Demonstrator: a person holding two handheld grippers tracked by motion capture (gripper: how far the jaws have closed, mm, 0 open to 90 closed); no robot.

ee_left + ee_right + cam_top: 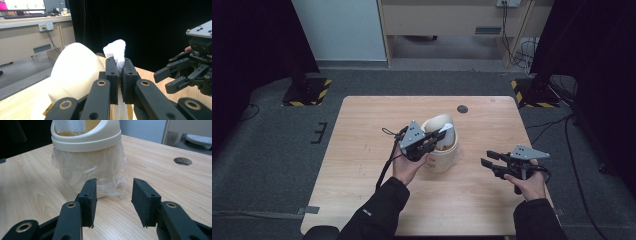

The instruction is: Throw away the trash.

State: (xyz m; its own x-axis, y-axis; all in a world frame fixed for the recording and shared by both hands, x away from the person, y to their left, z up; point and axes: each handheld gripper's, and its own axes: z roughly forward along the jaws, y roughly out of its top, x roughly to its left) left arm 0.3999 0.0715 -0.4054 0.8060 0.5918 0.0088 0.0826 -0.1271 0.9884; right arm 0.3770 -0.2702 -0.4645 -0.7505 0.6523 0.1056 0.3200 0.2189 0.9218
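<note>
- Two grippers in play over a wooden table (362, 165).
- Left gripper (438, 136): jaws clamped tight on a white tissue (117, 51); the tissue sticks up past the jaw tips in the left gripper view and also hangs down between the jaws.
- That gripper sits right at the mouth of a small cream bin (443, 152), which stands near the table's middle.
- Bin has a domed lid with a slanted opening; the tissue (70, 125) shows in that opening in the right gripper view.
- Clear plastic liner (100, 170) hangs out from under the lid rim and wraps the bin body, crumpled down to the tabletop.
- Right gripper (488, 159): jaws roughly half apart, nothing between them, pointing level toward the bin from the right side, held apart from it.
- Round cable hole (462, 109) in the table, beyond the bin.
</note>
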